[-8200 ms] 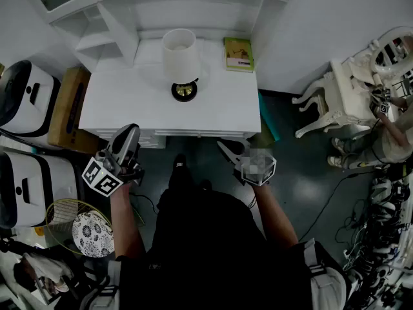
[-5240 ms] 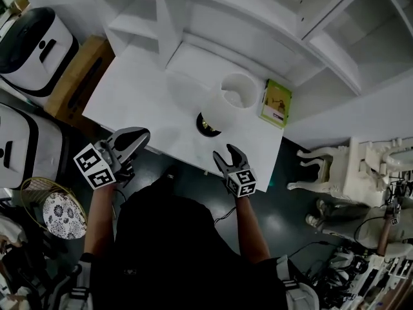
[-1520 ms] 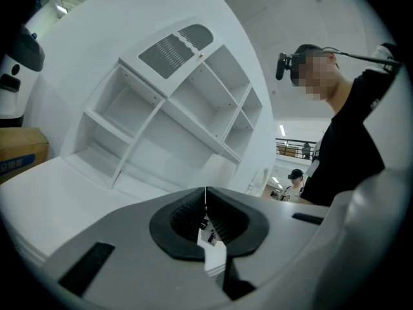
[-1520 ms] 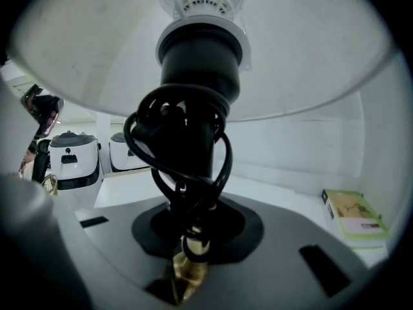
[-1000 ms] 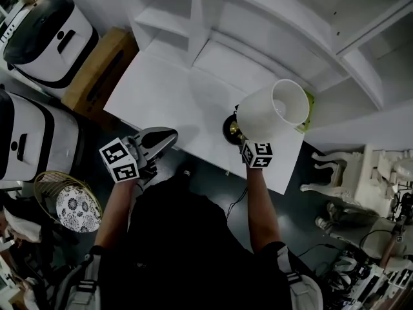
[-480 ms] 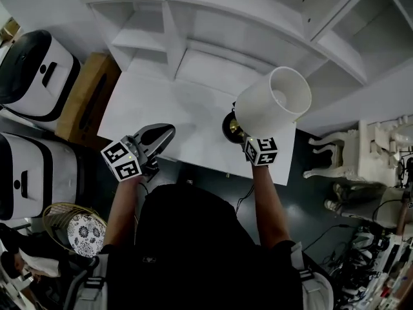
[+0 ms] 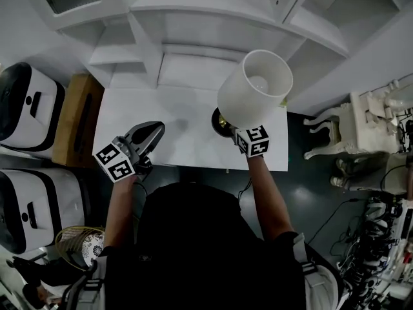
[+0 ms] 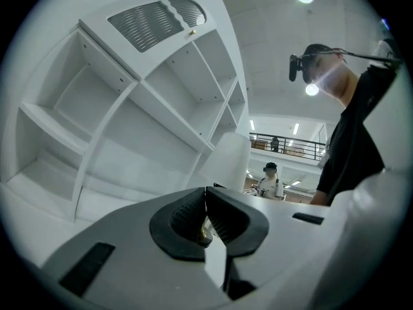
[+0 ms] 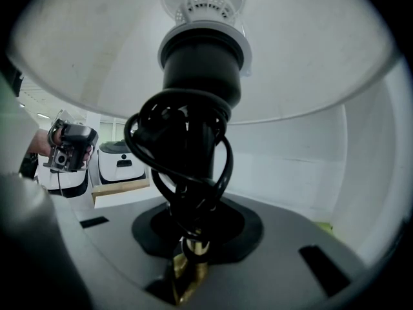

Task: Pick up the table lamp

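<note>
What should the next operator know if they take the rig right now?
Right gripper: shut on the lamp, on its brass stem, with the cord coiled round the stem above the jaws.
Left gripper: shut, empty, at the table's front edge, left of the lamp.
Lamp: over the table's right part, dark base showing below the shade. Whether the base is clear of the top, the head view doesn't settle.
Done: grip on the stem.
Left: confirm the lamp is off the table, lift if not, mind the cord.
</note>
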Action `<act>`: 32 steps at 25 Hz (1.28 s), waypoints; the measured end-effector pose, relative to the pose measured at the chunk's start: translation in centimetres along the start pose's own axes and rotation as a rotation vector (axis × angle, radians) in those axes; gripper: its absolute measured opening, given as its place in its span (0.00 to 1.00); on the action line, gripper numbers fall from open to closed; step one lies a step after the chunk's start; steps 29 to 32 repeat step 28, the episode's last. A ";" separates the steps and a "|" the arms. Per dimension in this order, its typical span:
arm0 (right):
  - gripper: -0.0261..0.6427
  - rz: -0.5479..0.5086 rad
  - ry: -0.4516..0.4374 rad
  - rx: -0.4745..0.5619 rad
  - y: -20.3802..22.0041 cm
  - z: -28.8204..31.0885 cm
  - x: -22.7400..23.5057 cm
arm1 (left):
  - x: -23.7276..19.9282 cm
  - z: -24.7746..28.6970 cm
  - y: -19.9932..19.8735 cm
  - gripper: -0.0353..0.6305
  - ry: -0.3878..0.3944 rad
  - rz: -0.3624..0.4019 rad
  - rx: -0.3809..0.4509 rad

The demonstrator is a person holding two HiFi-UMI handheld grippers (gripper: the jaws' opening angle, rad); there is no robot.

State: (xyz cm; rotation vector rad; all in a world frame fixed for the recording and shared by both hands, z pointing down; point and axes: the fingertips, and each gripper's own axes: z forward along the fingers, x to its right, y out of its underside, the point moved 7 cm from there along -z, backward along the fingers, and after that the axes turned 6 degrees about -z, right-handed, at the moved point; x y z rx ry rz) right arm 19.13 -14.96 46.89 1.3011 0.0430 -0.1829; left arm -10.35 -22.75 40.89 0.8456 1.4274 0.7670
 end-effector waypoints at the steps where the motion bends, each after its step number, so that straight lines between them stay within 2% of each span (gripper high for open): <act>1: 0.15 0.004 0.002 0.005 -0.1 0.0 -0.1 | -0.1 0.1 -0.1 0.07 0.004 0.000 -0.004; 32: 0.15 0.009 0.049 -0.027 0.3 -0.2 -1.1 | -1.7 0.0 0.1 0.07 0.047 -0.030 -0.024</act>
